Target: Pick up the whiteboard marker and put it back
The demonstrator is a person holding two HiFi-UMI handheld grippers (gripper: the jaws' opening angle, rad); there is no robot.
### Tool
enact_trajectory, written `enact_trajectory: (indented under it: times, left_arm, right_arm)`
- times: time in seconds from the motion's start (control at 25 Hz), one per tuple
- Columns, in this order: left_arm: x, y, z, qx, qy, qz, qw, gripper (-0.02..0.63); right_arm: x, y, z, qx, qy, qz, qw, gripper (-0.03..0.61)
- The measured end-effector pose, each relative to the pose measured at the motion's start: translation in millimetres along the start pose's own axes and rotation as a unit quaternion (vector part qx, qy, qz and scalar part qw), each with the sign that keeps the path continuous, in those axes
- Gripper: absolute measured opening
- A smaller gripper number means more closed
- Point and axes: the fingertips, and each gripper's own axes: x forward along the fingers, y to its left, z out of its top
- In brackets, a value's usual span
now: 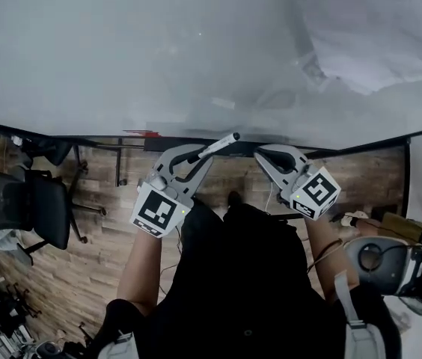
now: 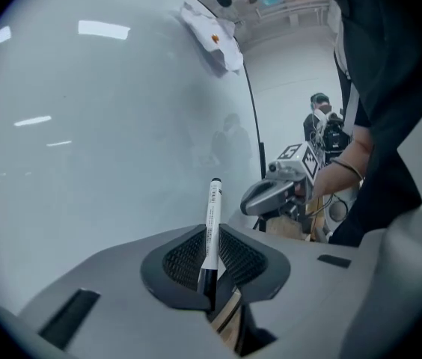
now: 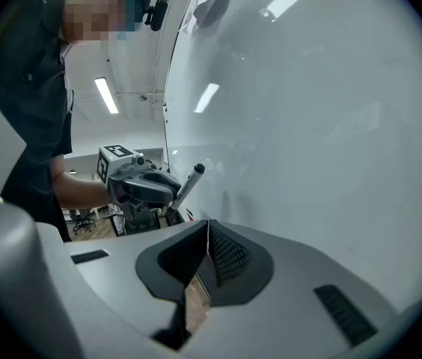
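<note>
The whiteboard marker point(image 1: 215, 146) is white with black ends. My left gripper point(image 1: 196, 158) is shut on its lower part, and its capped tip points up and to the right toward the whiteboard point(image 1: 158, 51). In the left gripper view the marker point(image 2: 212, 215) stands upright between the ribbed pads point(image 2: 185, 256), close to the board point(image 2: 84, 126). My right gripper point(image 1: 265, 155) is level with it just to the right, jaws shut with nothing between them. In the right gripper view its pads point(image 3: 222, 253) meet, and the left gripper point(image 3: 145, 185) with the marker point(image 3: 188, 184) shows ahead.
The board's bottom ledge point(image 1: 196, 137) runs across the head view, with a red marker point(image 1: 142, 133) lying on it. Crumpled paper point(image 1: 375, 36) is stuck at the board's upper right. A black office chair point(image 1: 24, 200) stands on the wooden floor point(image 1: 106, 238) at left. Equipment point(image 1: 398, 264) is at lower right.
</note>
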Motion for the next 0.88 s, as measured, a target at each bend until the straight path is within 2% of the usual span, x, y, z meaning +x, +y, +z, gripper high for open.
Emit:
enact_trajectory:
  times: [0.12, 0.24, 0.44, 0.6, 0.76, 0.88]
  left_arm:
    - [-17, 2, 27, -0.022, -0.051, 0.001, 0.9984, 0.066]
    - [-37, 12, 51, -0.056, -0.108, 0.007, 0.9925, 0.066]
    - [-61, 26, 62, -0.084, -0.137, 0.038, 0.9862, 0.065]
    - [-83, 30, 66, -0.128, -0.184, 0.042, 0.9736, 0.064]
    - [-104, 34, 67, -0.14, -0.217, 0.056, 0.9645, 0.064]
    - [-118, 31, 70, -0.147, -0.246, 0.061, 0.9561, 0.064]
  right_arm:
    - [7, 11, 19, -0.017, -0.011, 0.017, 1.0, 0.02]
    - [17, 22, 39, -0.034, -0.023, 0.037, 0.998, 0.02]
    - [32, 36, 68, -0.057, -0.042, 0.074, 0.995, 0.02]
    - [41, 49, 73, -0.064, -0.04, 0.101, 0.992, 0.02]
    - [51, 64, 76, -0.068, -0.04, 0.13, 0.988, 0.02]
    - [55, 72, 78, -0.045, -0.046, 0.149, 0.987, 0.02]
